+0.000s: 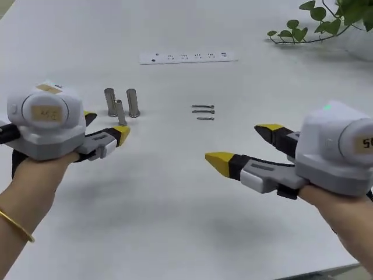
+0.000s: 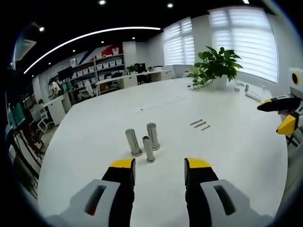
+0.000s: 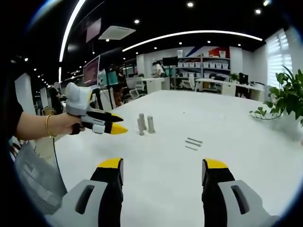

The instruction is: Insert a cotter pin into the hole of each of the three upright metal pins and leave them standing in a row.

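Low in the frame, your right gripper point(image 1: 243, 143) and left gripper point(image 1: 106, 125) both hold their jaws spread, empty. Just beyond the left one, three metal pins point(image 1: 119, 111) stand clustered. Three cotter pins point(image 1: 203, 112) lie at centre.

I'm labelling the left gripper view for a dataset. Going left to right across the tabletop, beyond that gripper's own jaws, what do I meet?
Three upright metal pins → three cotter pins lying flat → right gripper, coming in at the right edge.
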The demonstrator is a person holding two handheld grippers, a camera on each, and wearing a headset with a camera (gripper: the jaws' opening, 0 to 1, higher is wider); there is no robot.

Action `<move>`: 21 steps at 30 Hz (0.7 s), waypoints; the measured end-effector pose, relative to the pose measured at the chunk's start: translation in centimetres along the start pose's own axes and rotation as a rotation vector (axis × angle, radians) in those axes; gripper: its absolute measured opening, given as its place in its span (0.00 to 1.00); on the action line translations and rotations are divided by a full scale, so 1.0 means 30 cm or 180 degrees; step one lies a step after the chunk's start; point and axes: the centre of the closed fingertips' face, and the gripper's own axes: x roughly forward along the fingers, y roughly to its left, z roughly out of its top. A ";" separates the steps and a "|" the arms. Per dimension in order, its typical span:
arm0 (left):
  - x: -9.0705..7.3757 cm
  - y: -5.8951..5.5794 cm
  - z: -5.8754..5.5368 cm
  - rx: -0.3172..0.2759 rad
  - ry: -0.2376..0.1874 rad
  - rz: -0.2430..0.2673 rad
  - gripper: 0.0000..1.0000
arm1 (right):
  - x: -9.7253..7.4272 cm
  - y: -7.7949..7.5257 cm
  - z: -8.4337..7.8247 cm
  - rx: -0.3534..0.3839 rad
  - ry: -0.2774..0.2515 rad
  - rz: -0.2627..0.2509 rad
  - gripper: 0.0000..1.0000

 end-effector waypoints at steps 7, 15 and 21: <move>0.071 0.034 0.009 -0.0013 -0.0041 -0.0042 0.33 | 0.039 0.017 0.017 0.0003 -0.0010 0.0022 0.62; 0.136 0.061 -0.016 0.0053 -0.0004 -0.0075 0.24 | 0.069 0.008 0.012 0.0035 0.0004 0.0011 0.60; 0.176 0.063 -0.026 0.0064 -0.0016 -0.0116 0.20 | 0.079 0.000 0.003 0.0050 0.0045 -0.0003 0.60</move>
